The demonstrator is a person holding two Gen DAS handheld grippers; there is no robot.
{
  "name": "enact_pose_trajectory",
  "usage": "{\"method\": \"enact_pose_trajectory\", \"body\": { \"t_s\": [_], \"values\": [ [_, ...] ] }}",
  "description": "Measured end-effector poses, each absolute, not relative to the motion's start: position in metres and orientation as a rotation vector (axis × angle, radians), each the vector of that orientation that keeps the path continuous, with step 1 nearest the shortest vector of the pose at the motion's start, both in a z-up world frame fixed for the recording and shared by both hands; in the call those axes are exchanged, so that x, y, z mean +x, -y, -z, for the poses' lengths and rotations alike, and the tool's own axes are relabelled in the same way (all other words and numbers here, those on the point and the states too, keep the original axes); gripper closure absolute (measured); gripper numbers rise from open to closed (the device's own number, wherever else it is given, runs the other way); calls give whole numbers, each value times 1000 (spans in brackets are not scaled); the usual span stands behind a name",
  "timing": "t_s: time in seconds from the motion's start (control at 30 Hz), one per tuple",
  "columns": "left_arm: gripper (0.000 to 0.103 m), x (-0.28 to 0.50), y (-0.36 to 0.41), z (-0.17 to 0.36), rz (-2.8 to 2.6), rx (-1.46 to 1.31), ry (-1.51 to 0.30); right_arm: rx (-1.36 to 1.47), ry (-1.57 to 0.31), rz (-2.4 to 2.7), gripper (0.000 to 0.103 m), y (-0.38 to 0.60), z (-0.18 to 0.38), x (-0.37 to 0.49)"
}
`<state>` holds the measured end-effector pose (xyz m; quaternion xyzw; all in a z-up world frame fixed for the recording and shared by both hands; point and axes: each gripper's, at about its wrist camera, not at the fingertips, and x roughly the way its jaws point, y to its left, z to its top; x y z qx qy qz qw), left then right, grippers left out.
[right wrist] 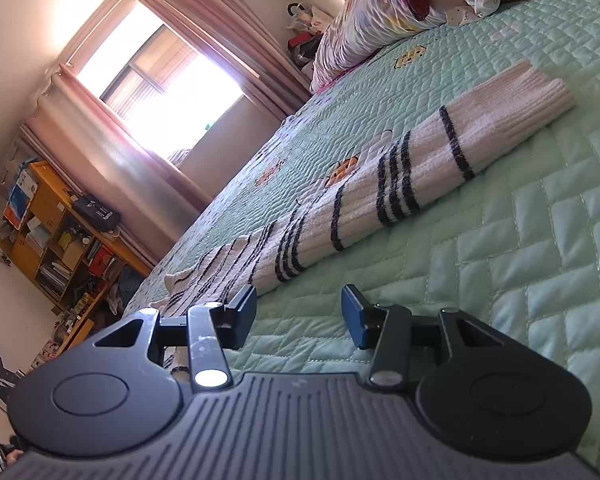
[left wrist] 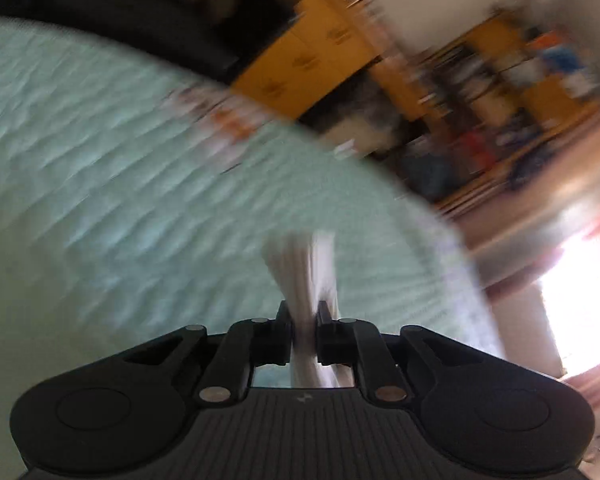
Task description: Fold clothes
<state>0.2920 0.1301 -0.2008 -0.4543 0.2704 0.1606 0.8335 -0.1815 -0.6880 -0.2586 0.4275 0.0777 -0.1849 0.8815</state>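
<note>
White striped sweater on the green quilted bed, one tool clenched on a bunch of its fabric.

The left tool (left wrist: 303, 312) pinches a gathered strip of pale ribbed cloth (left wrist: 300, 264) tight between its jaws, above the quilt (left wrist: 100, 160); this view is heavily blurred. In the right wrist view the sweater (right wrist: 400, 176) lies folded into a long band running from near left to far right on the bed, white ribbed knit crossed by single and triple black stripes. The right tool (right wrist: 299, 312) sits released, jaws apart over bare quilt, its left finger just beside the sweater's near edge. Pillows (right wrist: 364, 28) pile at the far end; a window (right wrist: 160, 80) and wooden shelves (right wrist: 52, 232) stand left.
</note>
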Motion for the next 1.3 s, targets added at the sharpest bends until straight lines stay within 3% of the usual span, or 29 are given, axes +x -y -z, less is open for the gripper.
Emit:
{"method": "enact_pose_trajectory", "body": {
  "t_s": [0.23,0.33,0.63,0.87,1.03,1.07,1.17,1.3],
  "values": [
    [87,246,-120,188,-301,-749,-521,896,-157,383,54,688,258,-183],
    [69,246,-113,174,-266,-634,-542,899,-154,382,54,688,259,-183],
    [69,229,-89,140,-171,-539,-465,901,-149,383,54,685,259,-186],
    [69,240,34,153,182,-292,-569,894,-154,391,54,684,257,-185],
    [69,230,151,150,480,-41,-550,901,-124,321,52,660,225,-168],
    [69,233,177,150,540,10,-551,880,-117,261,52,652,213,-152],
    [69,245,252,159,678,136,-573,873,-151,63,34,633,186,-71],
    [68,300,307,185,684,119,-687,980,-184,-93,31,627,179,56]
  ]
}}
